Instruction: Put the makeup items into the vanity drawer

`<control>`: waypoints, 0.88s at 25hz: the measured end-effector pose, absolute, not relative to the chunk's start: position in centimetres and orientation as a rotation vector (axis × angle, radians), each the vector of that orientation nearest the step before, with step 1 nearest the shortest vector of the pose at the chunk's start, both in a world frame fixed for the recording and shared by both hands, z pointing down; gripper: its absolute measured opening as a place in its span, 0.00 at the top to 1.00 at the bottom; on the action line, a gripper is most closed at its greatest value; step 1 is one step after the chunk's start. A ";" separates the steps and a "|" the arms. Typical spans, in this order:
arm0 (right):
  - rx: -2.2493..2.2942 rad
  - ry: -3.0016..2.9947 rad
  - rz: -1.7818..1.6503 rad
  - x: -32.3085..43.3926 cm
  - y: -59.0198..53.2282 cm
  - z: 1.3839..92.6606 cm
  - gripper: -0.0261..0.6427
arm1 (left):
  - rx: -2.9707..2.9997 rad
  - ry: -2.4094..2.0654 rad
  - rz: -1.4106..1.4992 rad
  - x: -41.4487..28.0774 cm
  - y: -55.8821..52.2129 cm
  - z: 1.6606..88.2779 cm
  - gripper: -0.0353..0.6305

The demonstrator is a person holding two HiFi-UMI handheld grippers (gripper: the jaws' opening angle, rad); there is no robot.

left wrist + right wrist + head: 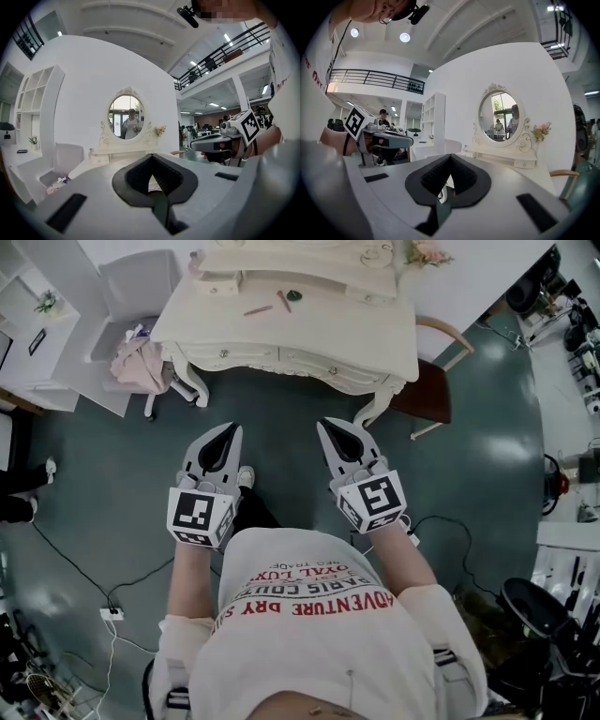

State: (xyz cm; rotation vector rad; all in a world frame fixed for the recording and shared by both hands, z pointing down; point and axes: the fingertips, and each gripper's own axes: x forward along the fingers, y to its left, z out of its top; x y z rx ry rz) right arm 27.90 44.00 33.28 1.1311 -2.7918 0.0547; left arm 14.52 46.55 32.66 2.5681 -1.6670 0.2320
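The white vanity table [375, 334] stands ahead of me, its front drawers [309, 359] closed. On its top lie a pink pencil [258, 309], a reddish stick [283, 301] and a small dark round item [293, 295]. My left gripper [230, 428] and right gripper [325, 423] hang side by side over the floor, short of the table's front edge, both shut and empty. In the left gripper view the jaws [151, 157] meet at the tip and point at the oval mirror [126, 116]. In the right gripper view the gripper [449, 157] is also shut.
A white chair with a pink cloth [139, 364] stands left of the vanity, and a wooden chair [429, 390] right of it. Cables and a power strip [112, 613] lie on the green floor. White shelves [37, 324] are at the far left.
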 end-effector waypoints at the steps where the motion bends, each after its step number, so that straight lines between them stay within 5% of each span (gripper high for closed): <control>1: 1.145 -2.781 0.058 27.3 42.8 33.3 0.97 | 2.578 -1.651 0.236 13.9 45.4 32.7 0.94; 22: 1.384 -2.585 0.142 8.5 19.0 34.6 0.97 | 2.707 -1.381 0.286 -5.2 19.3 33.6 0.94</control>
